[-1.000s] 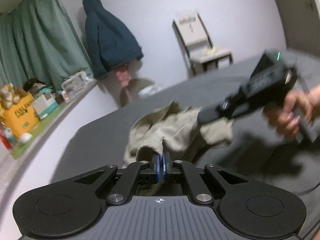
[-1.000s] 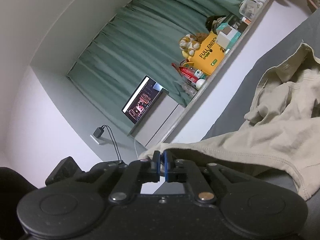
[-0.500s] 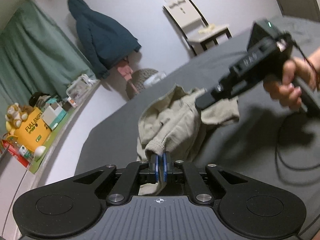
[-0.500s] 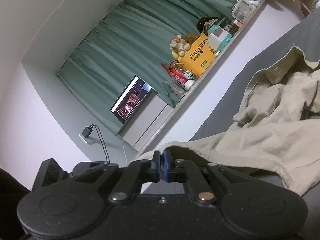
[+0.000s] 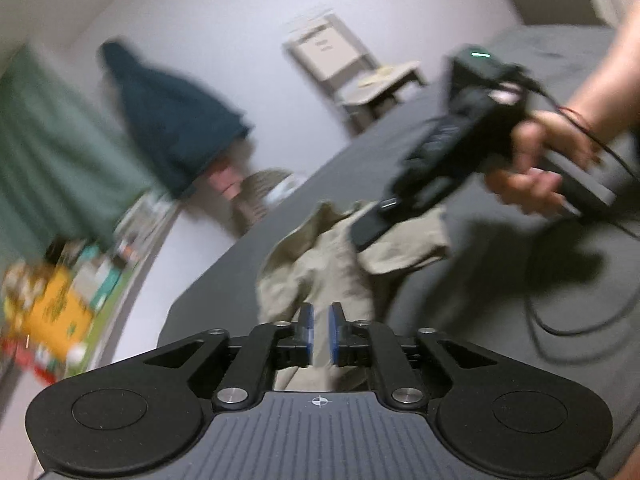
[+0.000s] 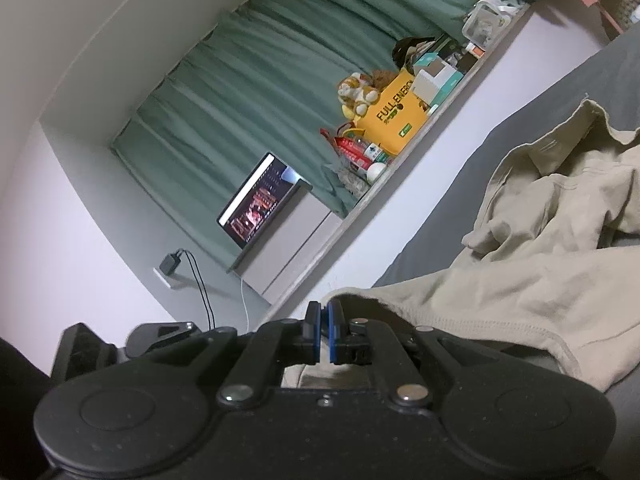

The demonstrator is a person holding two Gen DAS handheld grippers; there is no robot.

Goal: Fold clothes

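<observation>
A beige garment (image 5: 320,264) lies crumpled on the grey bed (image 5: 460,320). My left gripper (image 5: 319,334) sits low over its near edge; its jaws stand slightly apart, with beige cloth showing behind the gap. My right gripper (image 6: 324,334) has its pads close together at a fold of the same garment (image 6: 540,264); its body shows in the left wrist view (image 5: 452,160), held by a hand above the garment's far side. The left wrist view is motion-blurred.
A ledge beside the bed holds a yellow box (image 6: 396,120), plush toys and small boxes. Green curtains (image 6: 240,100), a laptop (image 6: 260,200), a dark hanging jacket (image 5: 176,128) and a chair (image 5: 360,80) stand around. A black cable (image 5: 560,312) lies on the bed.
My left gripper's jaws have parted slightly from shut. The left view has swung and blurred. My right gripper has stayed at the garment's fold.
</observation>
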